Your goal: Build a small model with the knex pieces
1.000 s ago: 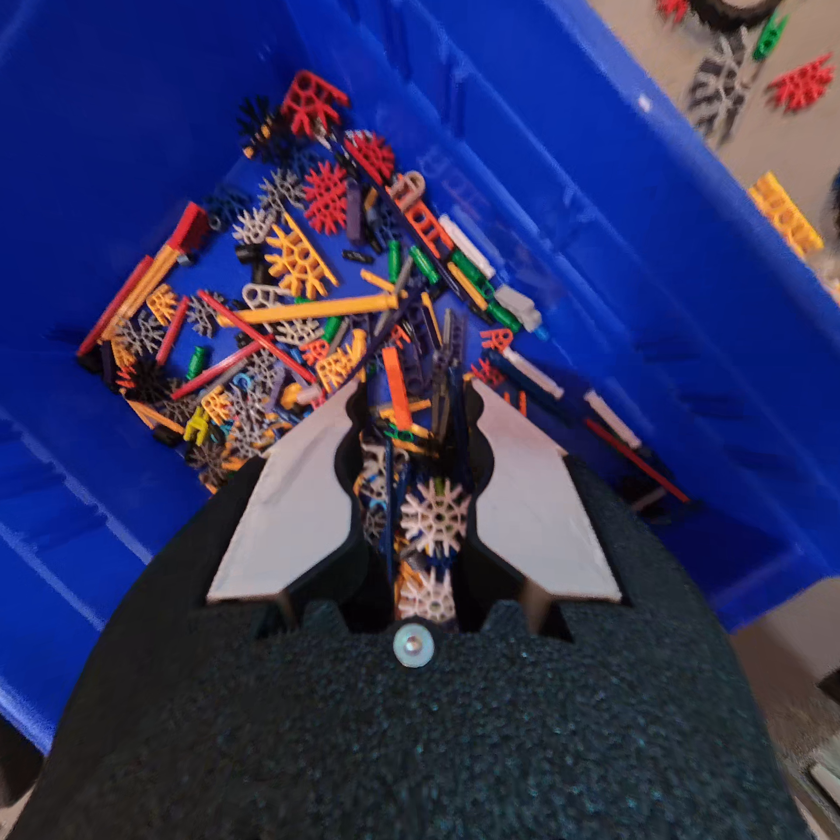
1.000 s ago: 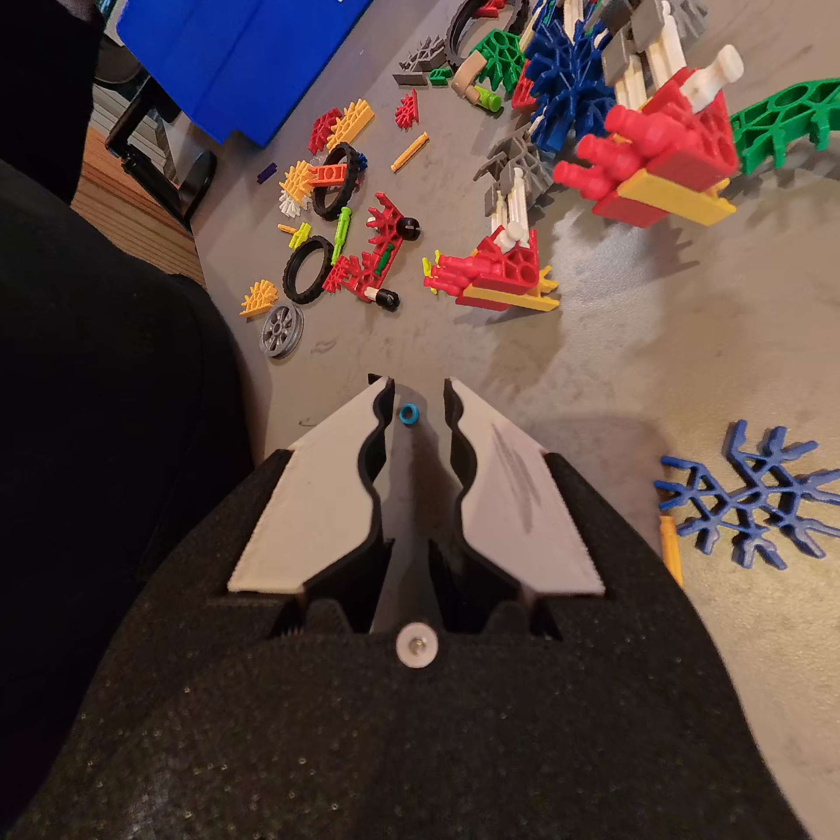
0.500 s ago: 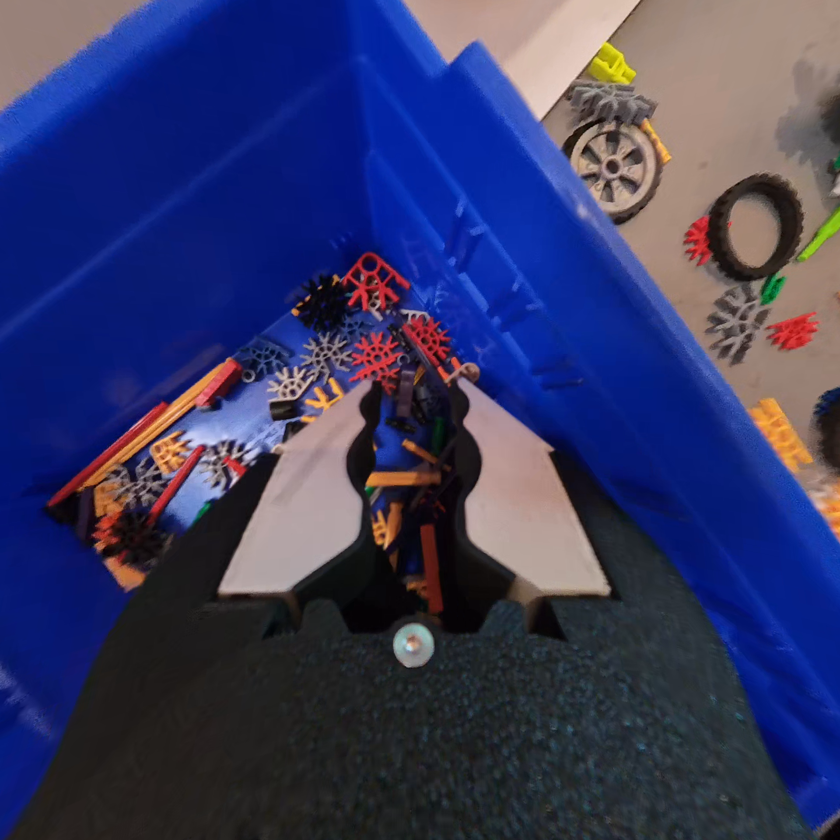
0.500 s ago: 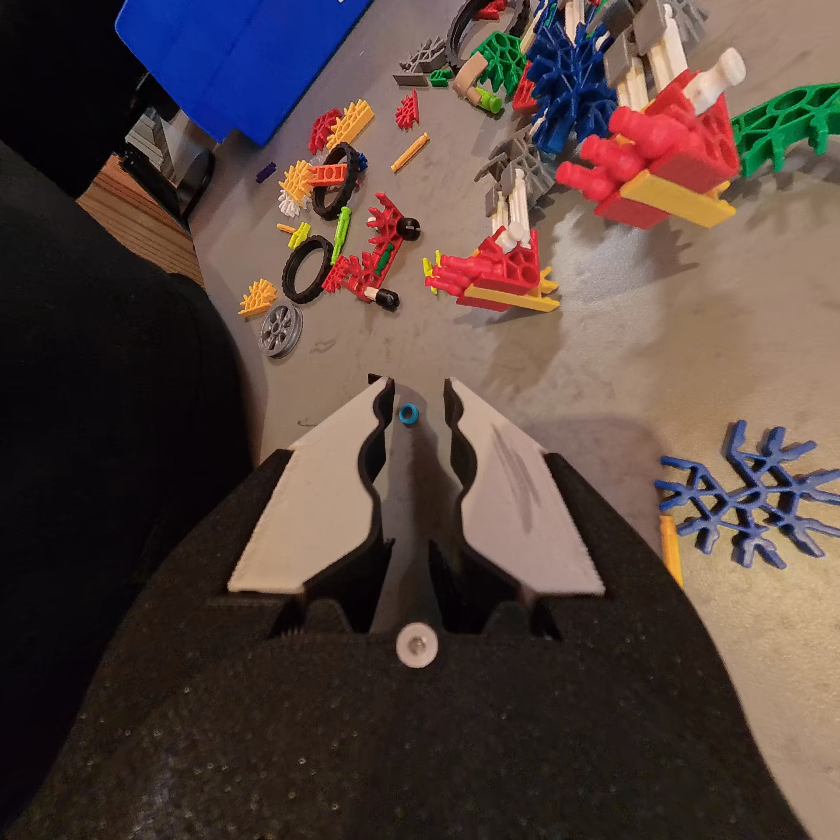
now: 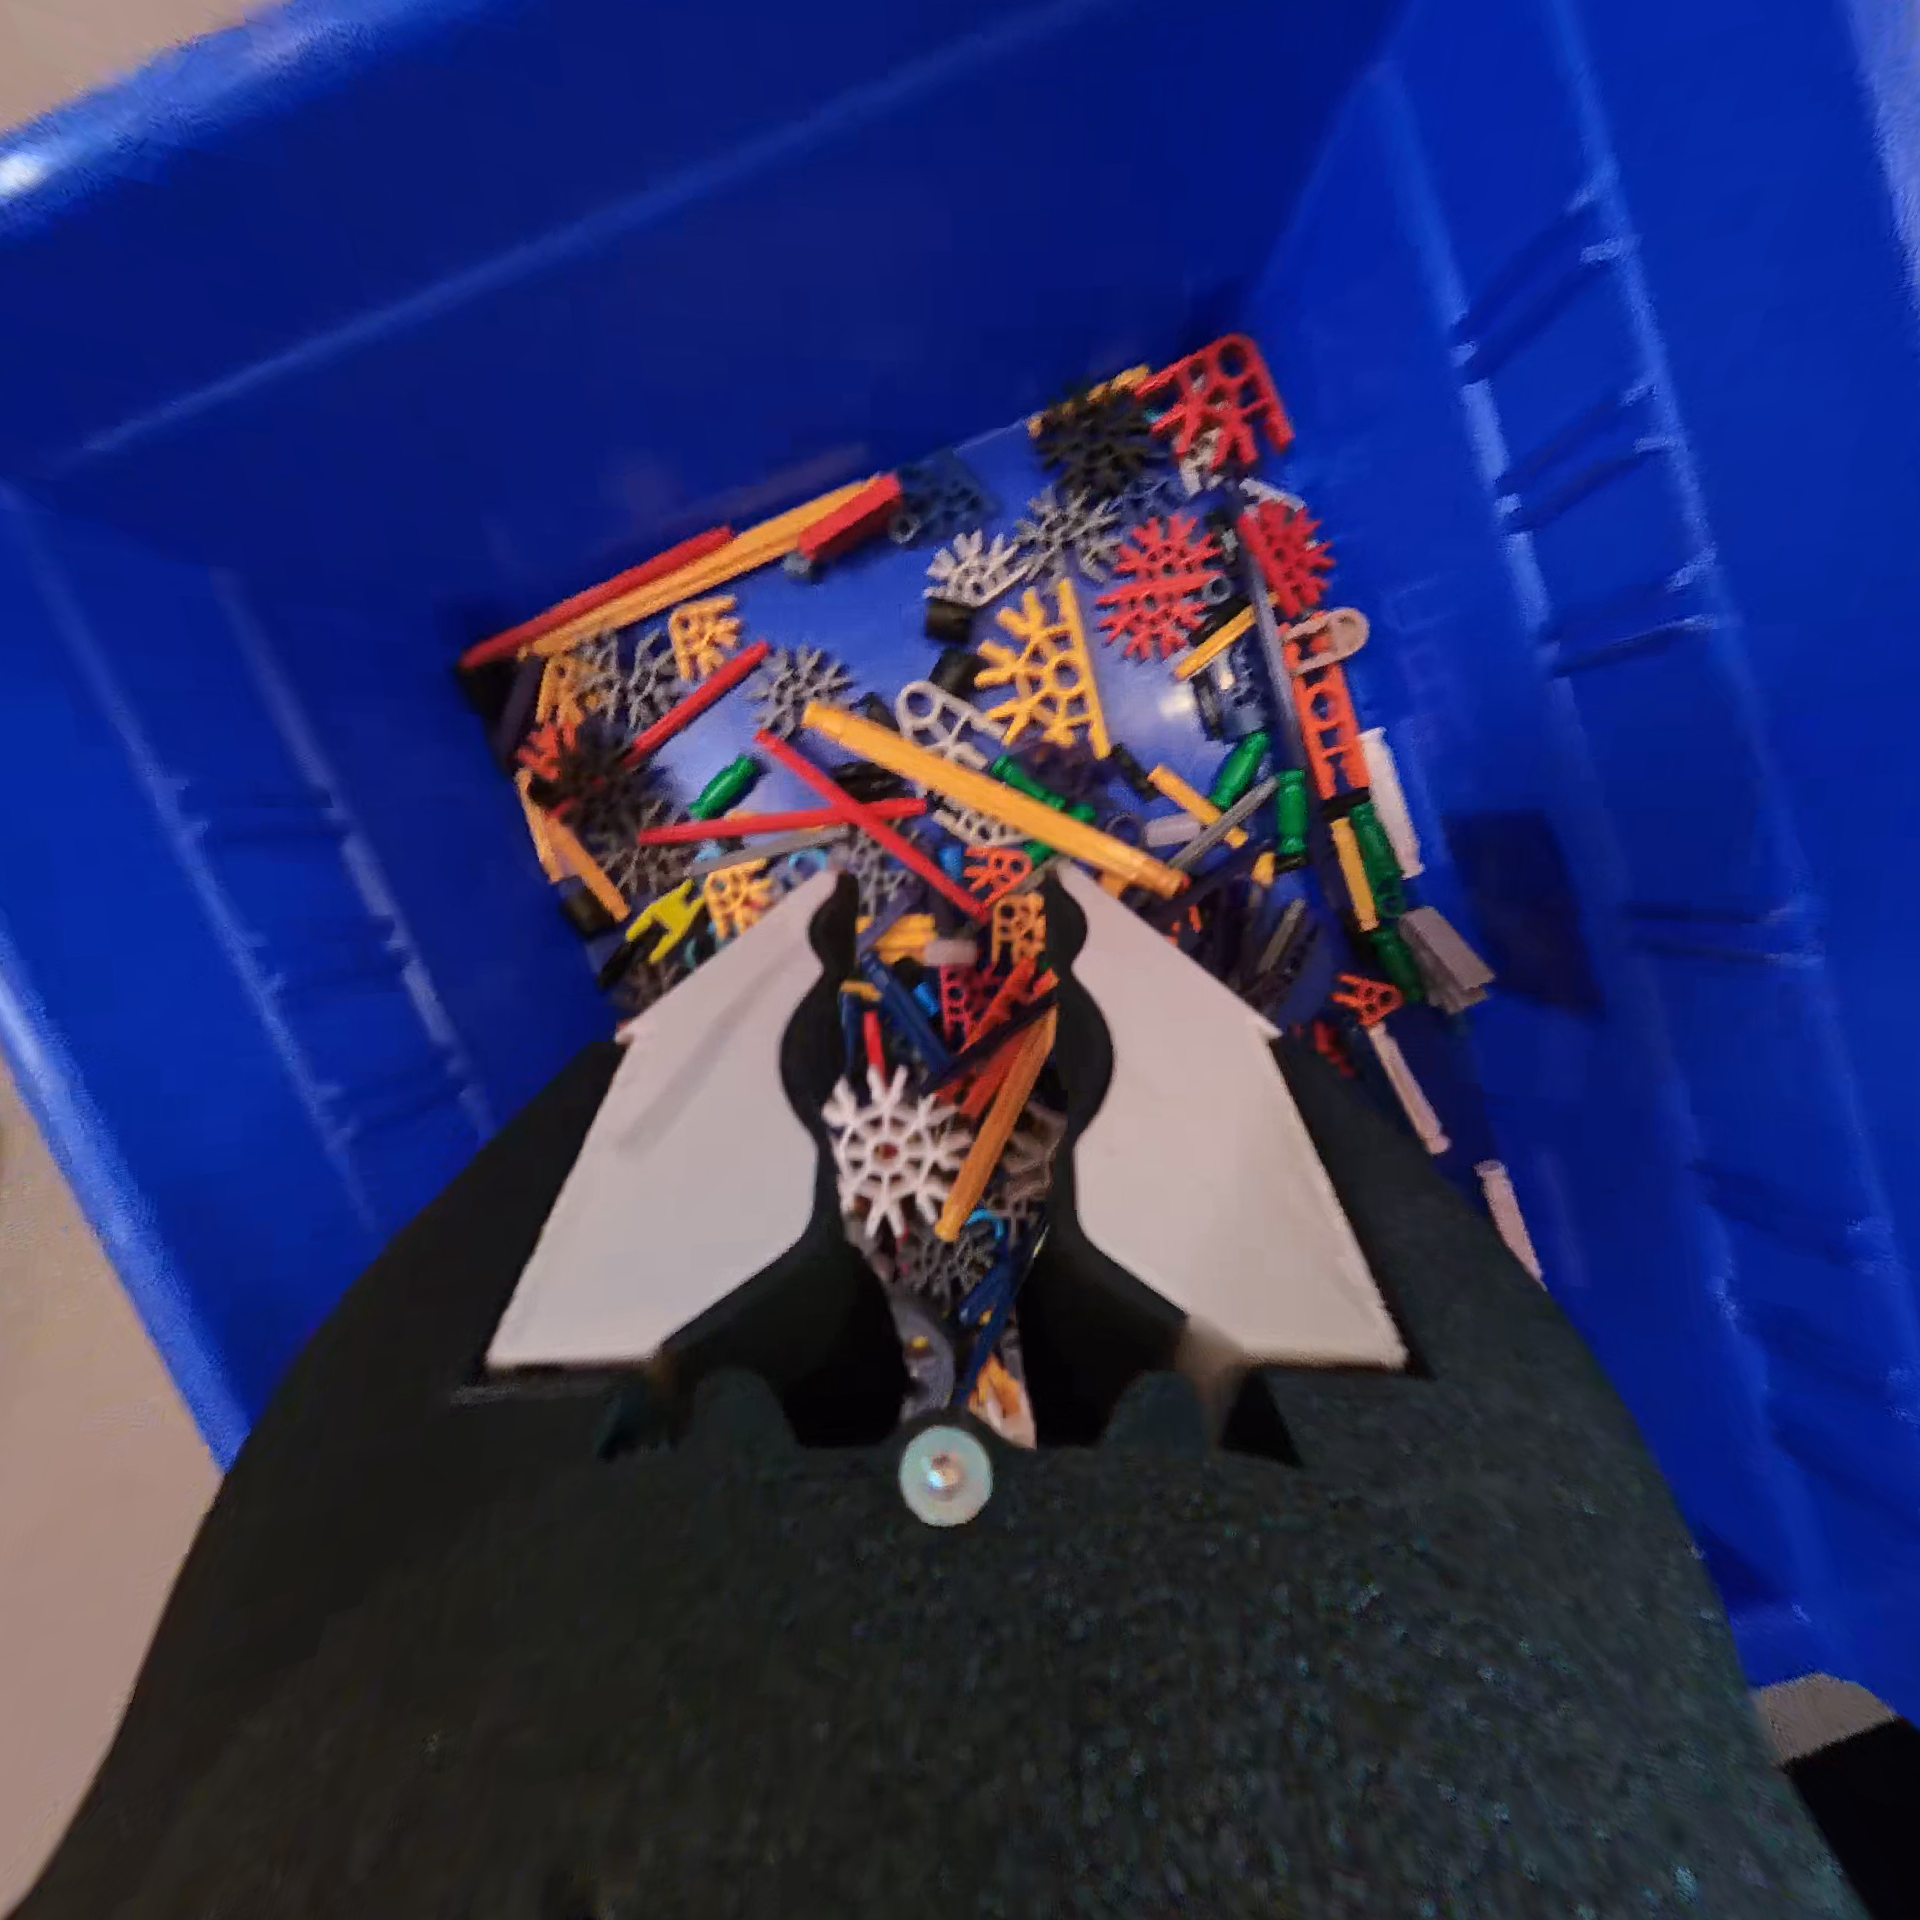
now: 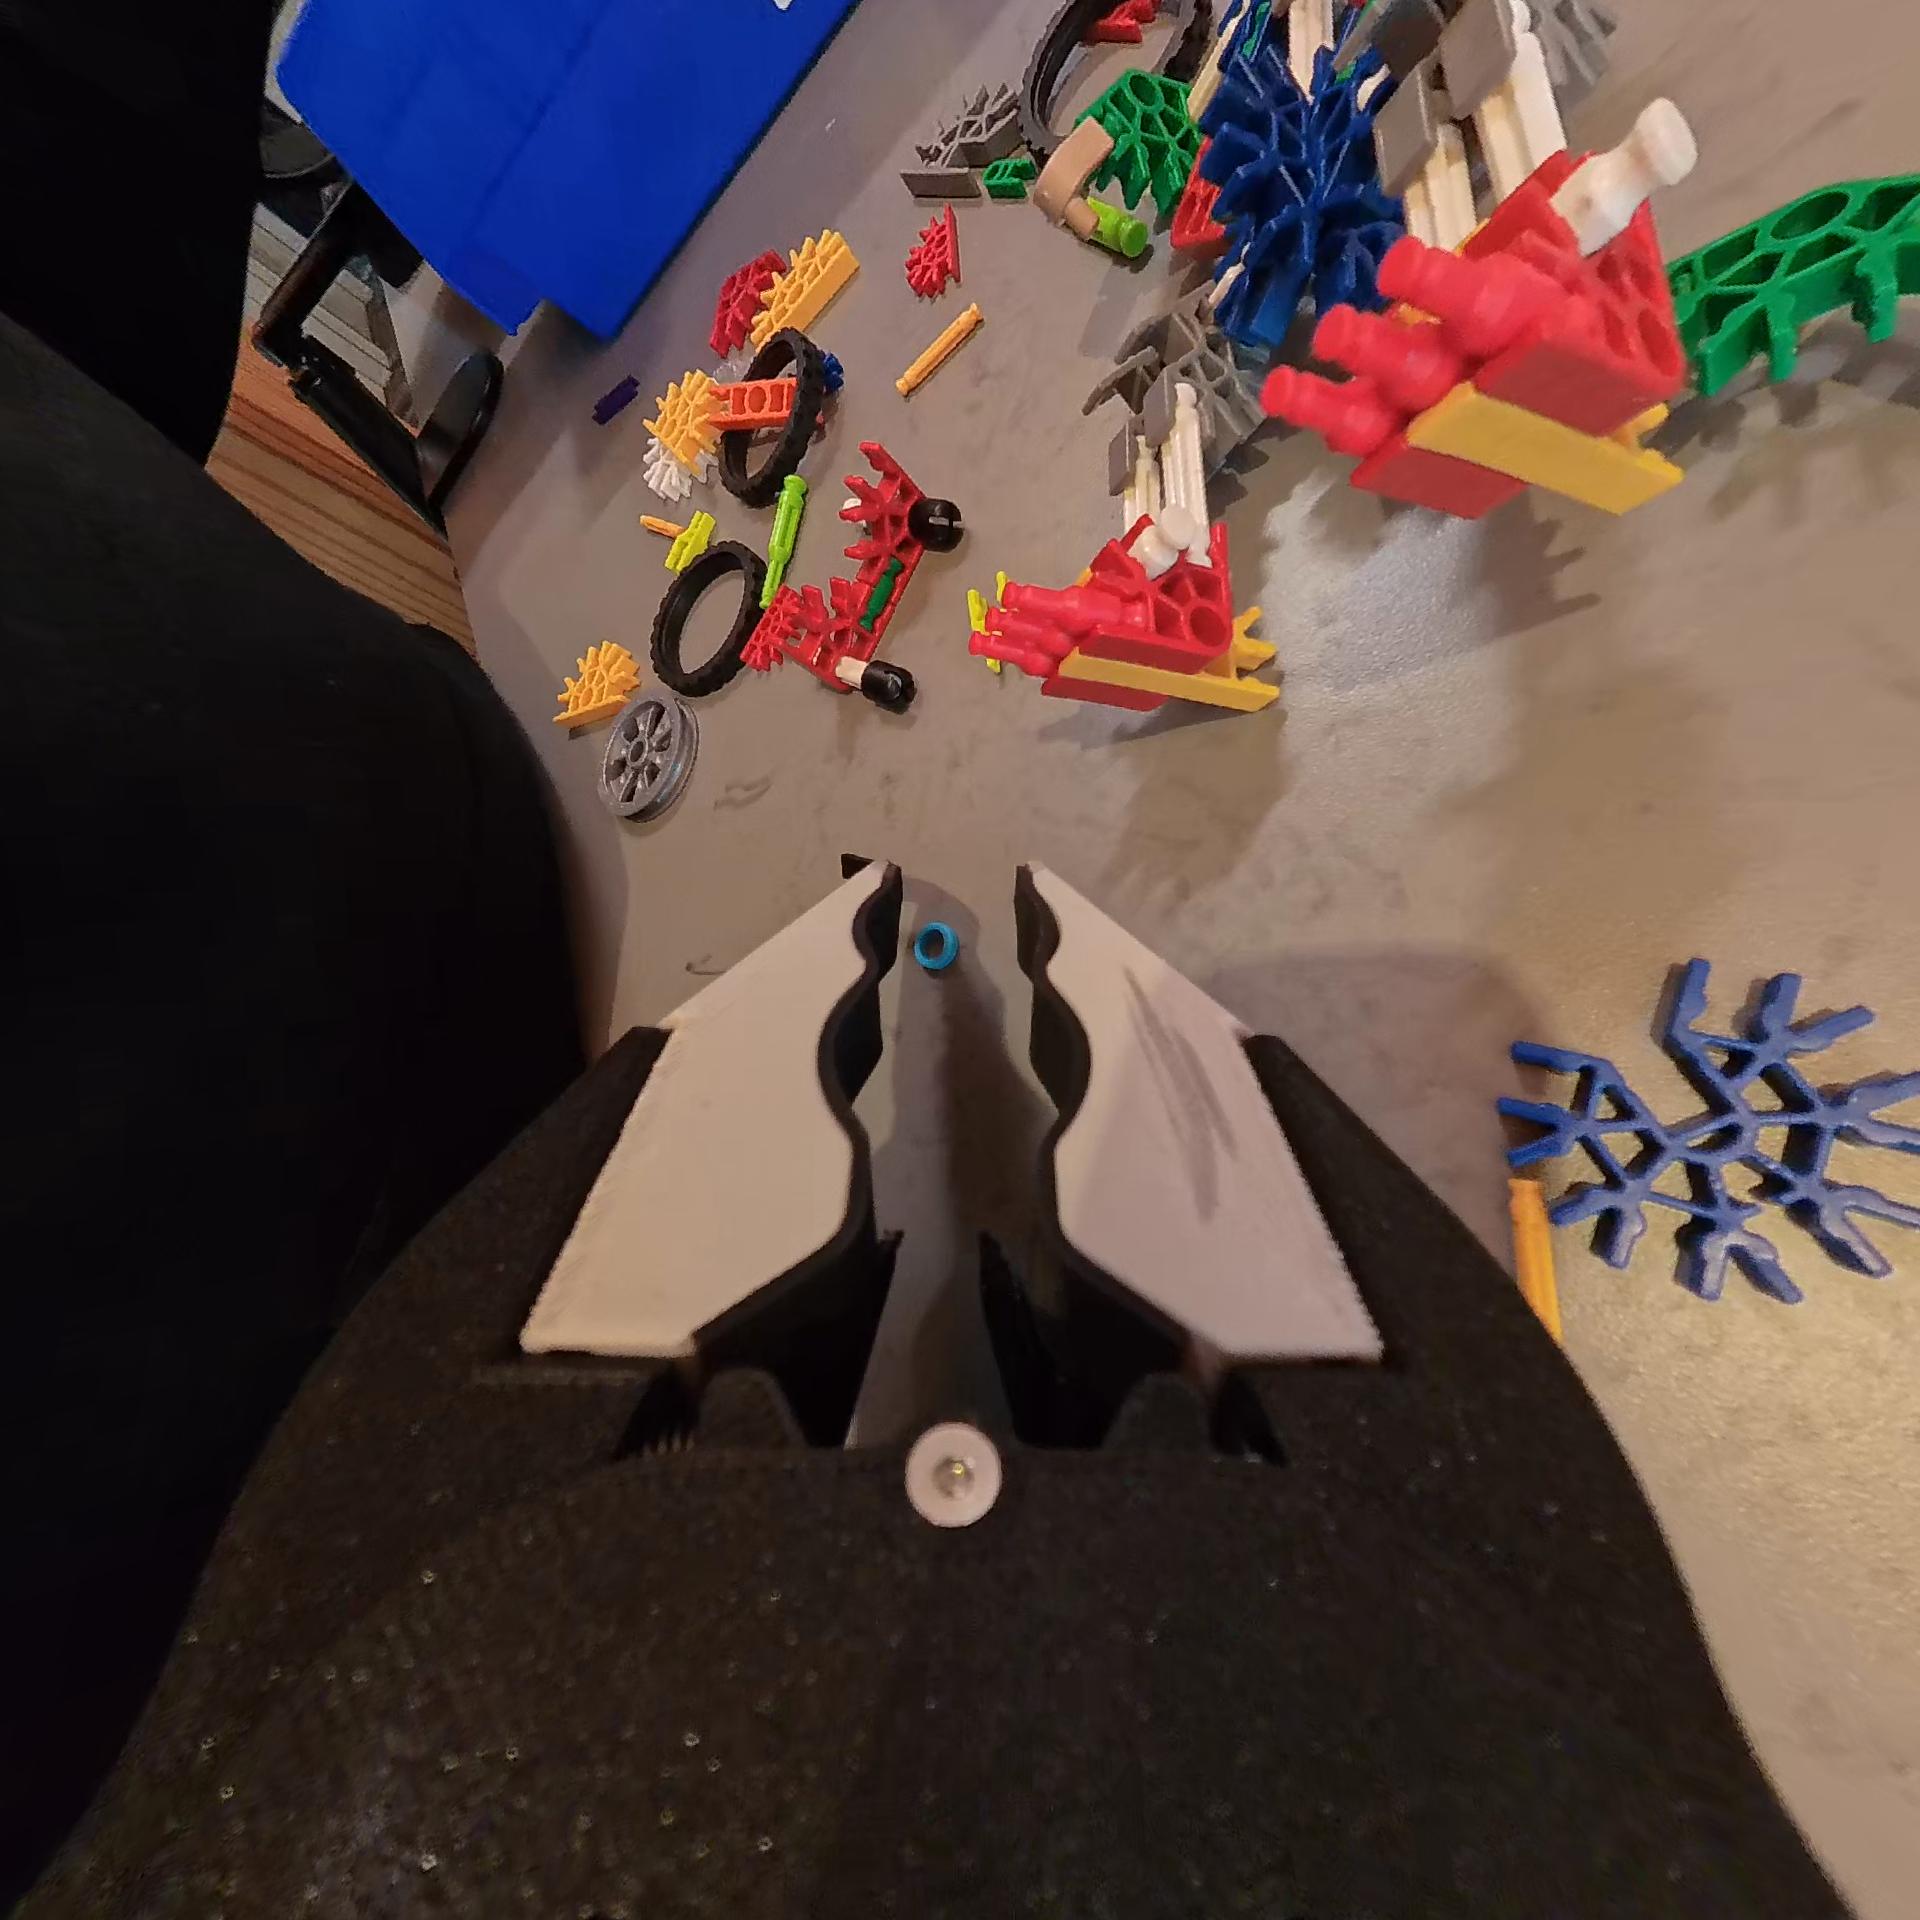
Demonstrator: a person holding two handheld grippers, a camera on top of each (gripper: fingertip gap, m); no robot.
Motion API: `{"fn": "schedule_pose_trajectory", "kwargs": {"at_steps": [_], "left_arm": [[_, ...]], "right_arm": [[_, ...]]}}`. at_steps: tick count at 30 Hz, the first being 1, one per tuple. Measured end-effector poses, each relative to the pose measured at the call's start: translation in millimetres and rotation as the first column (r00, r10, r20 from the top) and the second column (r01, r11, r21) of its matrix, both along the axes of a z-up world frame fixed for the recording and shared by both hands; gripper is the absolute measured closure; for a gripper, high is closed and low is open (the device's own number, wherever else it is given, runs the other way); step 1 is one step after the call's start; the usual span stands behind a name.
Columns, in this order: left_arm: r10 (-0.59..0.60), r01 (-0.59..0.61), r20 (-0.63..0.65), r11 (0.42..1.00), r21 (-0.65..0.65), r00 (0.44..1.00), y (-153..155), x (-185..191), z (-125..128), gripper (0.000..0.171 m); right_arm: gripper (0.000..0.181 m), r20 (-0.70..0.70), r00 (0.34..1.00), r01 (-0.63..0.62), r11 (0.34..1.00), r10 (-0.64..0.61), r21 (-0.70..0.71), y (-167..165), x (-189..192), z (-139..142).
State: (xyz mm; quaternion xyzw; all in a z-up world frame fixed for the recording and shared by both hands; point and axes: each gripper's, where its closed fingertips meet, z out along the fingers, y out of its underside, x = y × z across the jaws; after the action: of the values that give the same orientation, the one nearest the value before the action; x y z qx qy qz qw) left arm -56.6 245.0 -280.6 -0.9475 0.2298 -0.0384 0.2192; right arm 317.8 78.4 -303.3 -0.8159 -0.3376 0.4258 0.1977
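Left gripper (image 5: 951, 894) is swinging back over the blue bin (image 5: 312, 436) w/ loose pieces; jaws parted, empty. Right gripper (image 6: 956, 873) is idling low centre-frame, fingers apart around a blue ring (image 6: 934, 949), not pinching it.

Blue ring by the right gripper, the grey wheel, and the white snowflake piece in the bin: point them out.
blue ring (image 6: 935, 948), right wrist view, on its band.
grey wheel (image 6: 649, 772), right wrist view, on its spoked hub.
white snowflake piece (image 5: 891, 1155), left wrist view, on its centre.

Left tool (image 5: 948, 891) deeper over the blue bin (image 5: 1558, 727), white snowflake connector (image 5: 891, 1151) between its open fingers again
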Motion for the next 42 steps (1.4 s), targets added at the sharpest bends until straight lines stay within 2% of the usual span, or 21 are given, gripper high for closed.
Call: {"fn": "schedule_pose_trajectory", "kwargs": {"at_steps": [4,8,13,17,20,23,29,35,42], "left_arm": [[0.09,-0.09,0.006,0.996,-0.011,0.996,-8.5,-16.2,-5.1,0.123],[0.155,-0.152,0.045,0.986,-0.071,0.987,-20.8,-21.9,-19.5,0.099],[0.197,-0.182,0.147,0.977,-0.107,0.969,-27.4,-15.2,-23.0,0.094],[0.175,-0.153,0.194,0.981,-0.123,0.965,-34.0,-1.9,-23.0,0.096],[0.127,-0.081,0.316,0.985,-0.155,0.94,-43.7,26.1,-17.9,0.102],[0.066,-0.025,0.307,0.99,-0.137,0.949,-51.4,34.0,-13.4,0.102],[0.201,-0.195,0.191,0.98,-0.051,0.961,-32.6,-14.8,-7.6,0.082],[0.232,-0.219,0.095,0.967,-0.127,0.968,-44.3,-25.3,-20.7,0.06],[0.228,-0.213,0.072,0.962,-0.169,0.971,-51.9,-24.8,-27.8,0.058]], "right_arm": [[0.159,-0.001,1.0,0.001,1.0,-0.001,-0.003,0.1,-0.1,-0.1],[0.16,-0.001,1.0,0.001,1.0,-0.001,-0.004,0.2,0.0,-0.2],[0.16,0.002,1.0,0.003,1.0,-0.003,-0.001,0.4,0.0,-0.3],[0.16,0.002,1.0,0.003,1.0,-0.003,0.0,0.5,0.0,-0.3],[0.16,0.0,1.0,0.003,1.0,-0.003,-0.002,0.5,0.0,-0.3],[0.16,0.0,1.0,0.002,1.0,-0.002,-0.002,0.5,0.0,-0.1],[0.159,-0.002,1.0,0.0,1.0,0.0,-0.001,0.2,0.0,0.1],[0.159,0.0,1.0,-0.001,1.0,0.001,0.005,-0.1,0.0,0.3],[0.158,0.0,1.0,-0.005,1.0,0.005,0.009,-0.8,-0.3,0.3]]}}
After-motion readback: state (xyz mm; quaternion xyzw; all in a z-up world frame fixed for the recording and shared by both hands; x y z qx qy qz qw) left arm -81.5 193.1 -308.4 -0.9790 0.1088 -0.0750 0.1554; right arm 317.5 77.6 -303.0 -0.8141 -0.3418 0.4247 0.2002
